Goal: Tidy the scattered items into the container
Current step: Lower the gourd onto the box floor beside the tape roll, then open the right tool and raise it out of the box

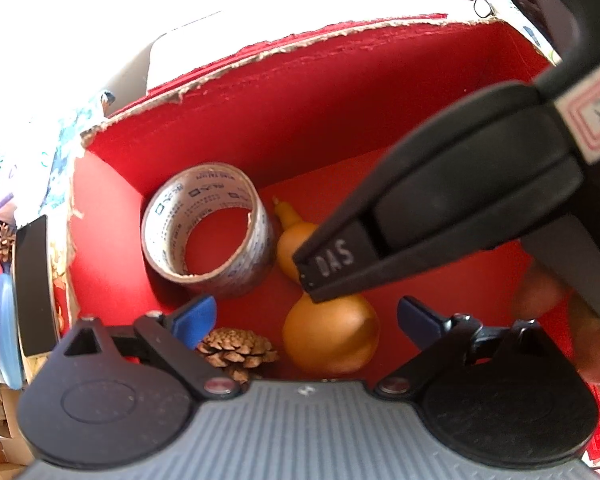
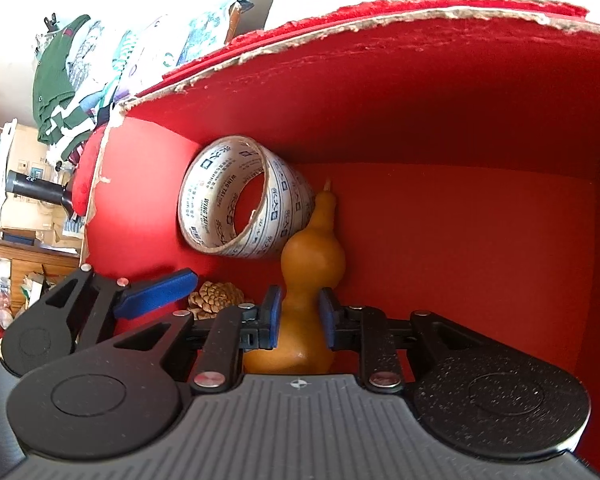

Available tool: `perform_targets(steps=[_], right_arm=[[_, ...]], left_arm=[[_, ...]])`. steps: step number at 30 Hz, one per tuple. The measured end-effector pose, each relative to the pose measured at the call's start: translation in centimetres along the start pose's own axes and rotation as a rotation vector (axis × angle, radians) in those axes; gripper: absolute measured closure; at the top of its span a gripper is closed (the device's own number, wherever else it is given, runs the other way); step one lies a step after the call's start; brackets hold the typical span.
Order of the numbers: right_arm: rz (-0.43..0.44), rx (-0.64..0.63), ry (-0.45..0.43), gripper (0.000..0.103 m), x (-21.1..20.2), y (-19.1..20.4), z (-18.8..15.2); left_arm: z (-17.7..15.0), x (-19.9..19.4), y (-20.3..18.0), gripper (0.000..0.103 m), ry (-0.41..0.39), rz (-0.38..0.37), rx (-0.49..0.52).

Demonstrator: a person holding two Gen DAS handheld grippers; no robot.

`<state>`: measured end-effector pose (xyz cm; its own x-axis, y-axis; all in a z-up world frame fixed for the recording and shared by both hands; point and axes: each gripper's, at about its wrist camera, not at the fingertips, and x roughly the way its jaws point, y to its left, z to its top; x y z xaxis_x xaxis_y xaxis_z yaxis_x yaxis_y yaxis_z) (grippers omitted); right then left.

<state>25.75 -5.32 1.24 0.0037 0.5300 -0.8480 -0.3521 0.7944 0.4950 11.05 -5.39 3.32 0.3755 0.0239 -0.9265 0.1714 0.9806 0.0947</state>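
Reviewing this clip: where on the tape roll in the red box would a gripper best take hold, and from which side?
Grip the tape roll by its upper rim, one finger through the open core, coming from above. It leans against the box wall near the gourd, so side access looks cramped.

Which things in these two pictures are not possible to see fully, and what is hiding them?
- Gourd, left wrist view: its waist is covered by the right gripper's black body.
- Gourd base, right wrist view: cut off behind the right gripper.
- Pine cone, both views: partly behind gripper parts.
- Room beyond the red box, left wrist view: washed out by glare.
- Left gripper holds nothing.
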Motion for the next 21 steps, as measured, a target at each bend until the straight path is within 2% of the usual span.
perform_targets(steps=[12,15,17,21], right_arm=[[-0.058,-0.006,-0.061,0.079,-1.4,-1.3,-0.5],[-0.102,0.003,-0.074,0.08,-1.1,-1.7,-0.5],[-0.077,0.015,-0.075,0.08,-1.0,-1.9,-0.6],[-0.118,0.001,-0.076,0.08,-0.4,-1.3,-0.6]], left_arm=[[-1.1,-1.1,-2.2,0.005,0.001,-0.005,0.0],[-1.4,-1.3,-2.8,0.005,0.002,-0.008,-0.001],[-1.6,-1.6,-3.1,0.005,-0.001,-0.011,-0.005],[-2.0,-2.1,-3.7,0.005,-0.011,-0.023,-0.016]])
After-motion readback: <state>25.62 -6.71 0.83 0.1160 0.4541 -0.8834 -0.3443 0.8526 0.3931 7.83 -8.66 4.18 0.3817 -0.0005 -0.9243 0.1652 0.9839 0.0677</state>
